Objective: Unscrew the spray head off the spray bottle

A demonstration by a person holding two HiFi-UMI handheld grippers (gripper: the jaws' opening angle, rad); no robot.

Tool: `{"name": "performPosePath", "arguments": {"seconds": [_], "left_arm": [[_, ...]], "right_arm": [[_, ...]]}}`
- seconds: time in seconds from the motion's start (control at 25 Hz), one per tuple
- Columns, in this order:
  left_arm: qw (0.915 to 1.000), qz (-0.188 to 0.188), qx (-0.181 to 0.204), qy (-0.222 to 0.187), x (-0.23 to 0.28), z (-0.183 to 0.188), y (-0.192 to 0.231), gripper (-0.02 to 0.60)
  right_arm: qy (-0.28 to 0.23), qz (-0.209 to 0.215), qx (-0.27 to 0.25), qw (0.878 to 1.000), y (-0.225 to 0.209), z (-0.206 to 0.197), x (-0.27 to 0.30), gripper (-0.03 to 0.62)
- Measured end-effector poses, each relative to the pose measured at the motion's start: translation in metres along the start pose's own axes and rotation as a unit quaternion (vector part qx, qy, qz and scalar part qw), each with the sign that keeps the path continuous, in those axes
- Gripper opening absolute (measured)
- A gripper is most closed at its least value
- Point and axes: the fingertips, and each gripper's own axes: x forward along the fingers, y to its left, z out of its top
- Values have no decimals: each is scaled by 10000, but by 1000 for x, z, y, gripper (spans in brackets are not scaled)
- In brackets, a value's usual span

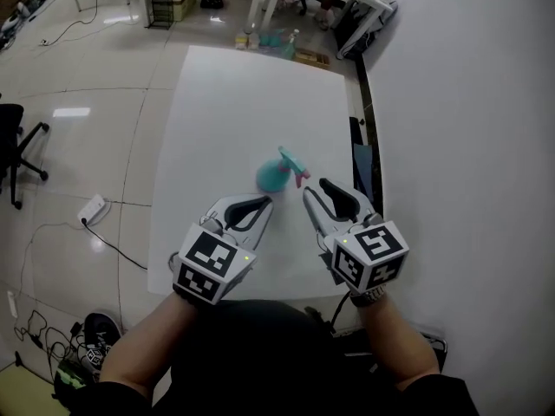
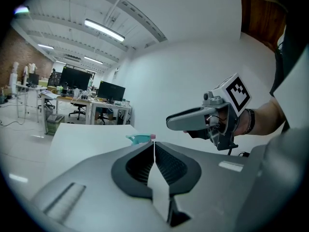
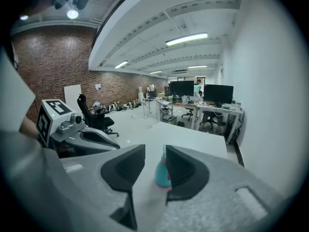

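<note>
While left tool (image 1: 265, 203) is closed, right tool (image 1: 316, 187) open, spray bottle (image 1: 272, 176) upright

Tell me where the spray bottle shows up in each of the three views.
Head view: spray bottle, picture centre, mid-table.
Left gripper view: only its top, just above the shut jaws.
Right gripper view: low centre, beyond the open jaws.
Shared landmark: the white table under it.

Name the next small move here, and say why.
Probably ease the right gripper forward around the spray bottle: its jaws stand apart, lined up with the bottle, which stands untouched on the table ahead; the left gripper is shut.
</note>
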Motion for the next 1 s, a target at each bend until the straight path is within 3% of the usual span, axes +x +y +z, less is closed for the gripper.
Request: {"name": "performPosePath", "arguments": {"seconds": [0.36, 0.76, 1.0], "left_arm": [[9991, 413, -65, 78, 1, -8, 12, 35], [9984, 531, -80, 200, 3, -21, 19, 61], [9980, 576, 21, 263, 4, -25, 25, 98]], "right_arm": [[403, 237, -398, 9981, -8, -7, 30, 201], [1076, 525, -1003, 9877, -8, -15, 64, 223], [1369, 558, -1104, 9828, -7, -27, 79, 239]]}}
